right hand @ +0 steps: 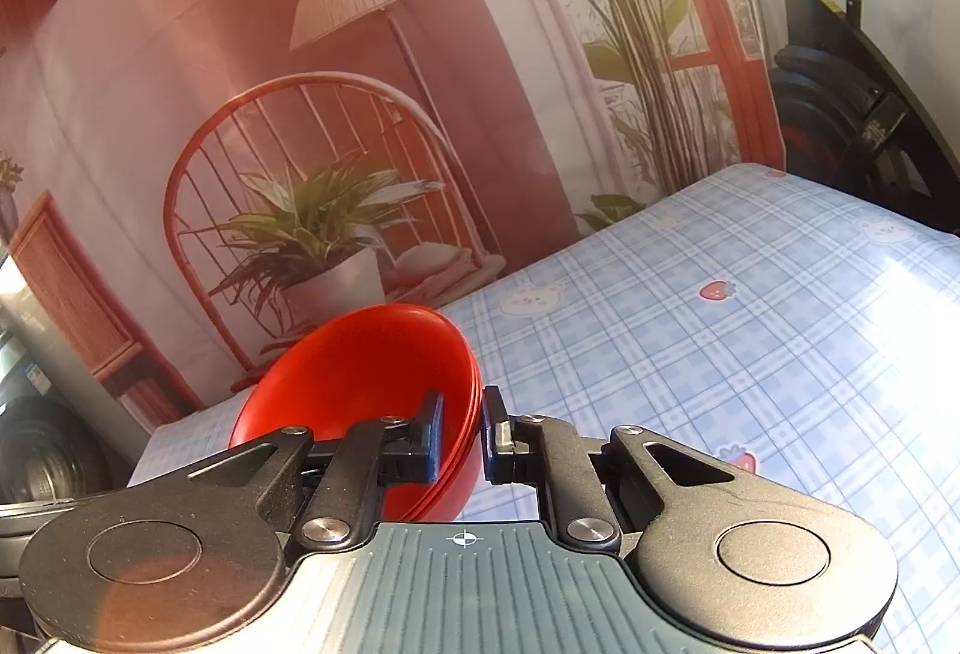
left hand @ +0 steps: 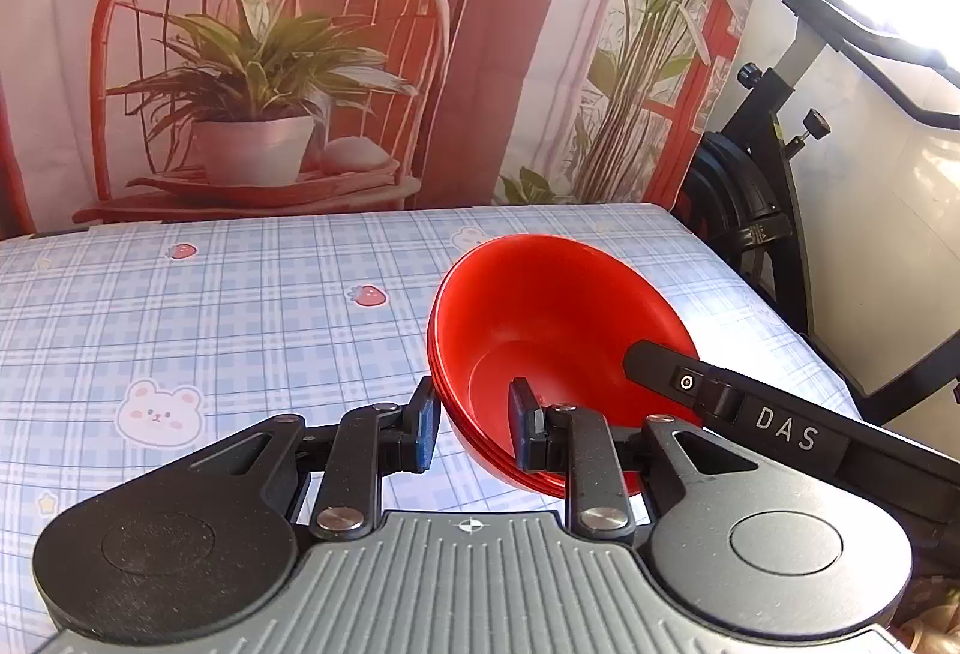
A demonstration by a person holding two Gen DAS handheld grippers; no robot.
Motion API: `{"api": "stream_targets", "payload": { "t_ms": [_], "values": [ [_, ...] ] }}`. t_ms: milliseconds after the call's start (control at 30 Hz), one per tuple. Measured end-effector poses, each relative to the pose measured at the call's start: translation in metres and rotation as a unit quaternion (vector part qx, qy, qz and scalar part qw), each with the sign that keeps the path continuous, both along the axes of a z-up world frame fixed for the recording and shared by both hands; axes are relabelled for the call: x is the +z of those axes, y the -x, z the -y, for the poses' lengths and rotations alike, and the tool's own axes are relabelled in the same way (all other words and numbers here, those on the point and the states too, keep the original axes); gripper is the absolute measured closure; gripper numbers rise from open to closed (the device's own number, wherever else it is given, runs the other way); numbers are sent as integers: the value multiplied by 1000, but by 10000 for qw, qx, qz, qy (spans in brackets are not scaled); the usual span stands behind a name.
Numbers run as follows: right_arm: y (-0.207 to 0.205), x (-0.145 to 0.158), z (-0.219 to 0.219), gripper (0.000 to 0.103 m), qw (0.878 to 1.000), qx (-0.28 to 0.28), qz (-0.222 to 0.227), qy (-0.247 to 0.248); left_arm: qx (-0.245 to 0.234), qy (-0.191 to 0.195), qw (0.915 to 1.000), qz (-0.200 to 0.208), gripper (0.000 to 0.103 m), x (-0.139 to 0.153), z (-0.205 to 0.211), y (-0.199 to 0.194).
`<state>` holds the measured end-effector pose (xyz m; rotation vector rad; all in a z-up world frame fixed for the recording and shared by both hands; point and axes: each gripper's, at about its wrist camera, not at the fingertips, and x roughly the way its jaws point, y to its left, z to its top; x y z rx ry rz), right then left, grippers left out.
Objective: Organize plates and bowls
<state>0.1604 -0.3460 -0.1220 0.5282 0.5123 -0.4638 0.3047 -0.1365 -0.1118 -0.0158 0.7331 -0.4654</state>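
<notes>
A stack of nested red bowls (left hand: pixel 540 306) is tilted above the checked tablecloth. My left gripper (left hand: pixel 474 426) straddles its left rim, one finger outside and one inside, and the jaws stand a little apart from the wall. My right gripper (right hand: pixel 462 435) is shut on the right rim of the same red bowl stack (right hand: pixel 372 372), one finger inside and one outside. The right gripper's finger (left hand: pixel 666 372) also reaches into the bowl in the left wrist view.
The table (left hand: pixel 210 330) carries a blue plaid cloth with bear and strawberry prints. A printed backdrop (left hand: pixel 300 54) of a chair and plants hangs behind it. A black exercise bike (left hand: pixel 762 186) stands past the table's right edge.
</notes>
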Motion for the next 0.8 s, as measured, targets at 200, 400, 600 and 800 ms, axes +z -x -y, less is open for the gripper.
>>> {"api": "stream_targets", "payload": {
  "t_ms": [200,400,600,800],
  "values": [
    [7,14,-27,90,9997,238,90,62,157,78,9998,102,77,11,-23,23],
    [10,20,-51,90,9986,514,81,46,343,152,9991,188,77,19,-49,46],
    [11,21,-77,90,9970,768,-10,94,547,234,9981,154,77,18,-70,65],
    [12,22,-100,90,9952,959,-100,182,666,276,9973,160,77,18,-91,82]
  ]
}}
